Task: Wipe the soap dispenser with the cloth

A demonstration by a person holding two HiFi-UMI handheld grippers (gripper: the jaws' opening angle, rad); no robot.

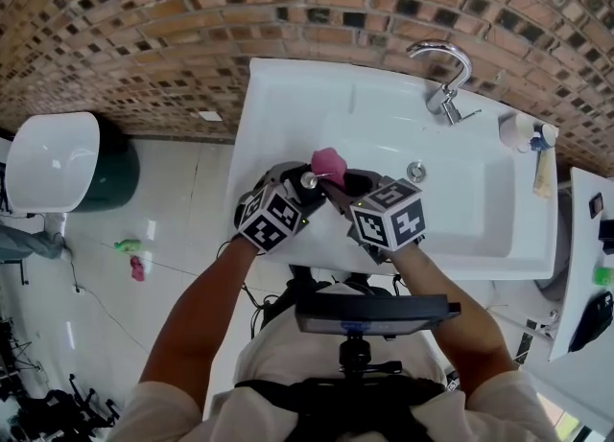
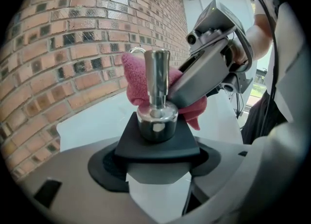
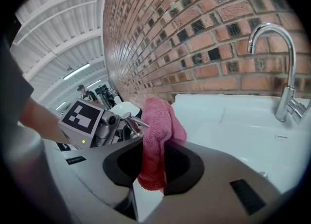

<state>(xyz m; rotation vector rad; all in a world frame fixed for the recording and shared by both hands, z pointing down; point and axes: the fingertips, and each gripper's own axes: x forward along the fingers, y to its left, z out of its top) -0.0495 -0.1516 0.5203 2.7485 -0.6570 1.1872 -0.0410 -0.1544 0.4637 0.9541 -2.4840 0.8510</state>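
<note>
Black square-shouldered soap dispenser point(image 2: 156, 139) is clamped by left gripper point(image 2: 156, 161), fingers set wide. Pink terry cloth point(image 3: 158, 121) is pinched in right gripper point(image 3: 153, 163), fingers nearly closed, cloth laid against the pump just beyond both fingertips.

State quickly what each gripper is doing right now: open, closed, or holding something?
Left gripper: closed on the soap dispenser.
Right gripper: closed on the pink cloth.
</note>
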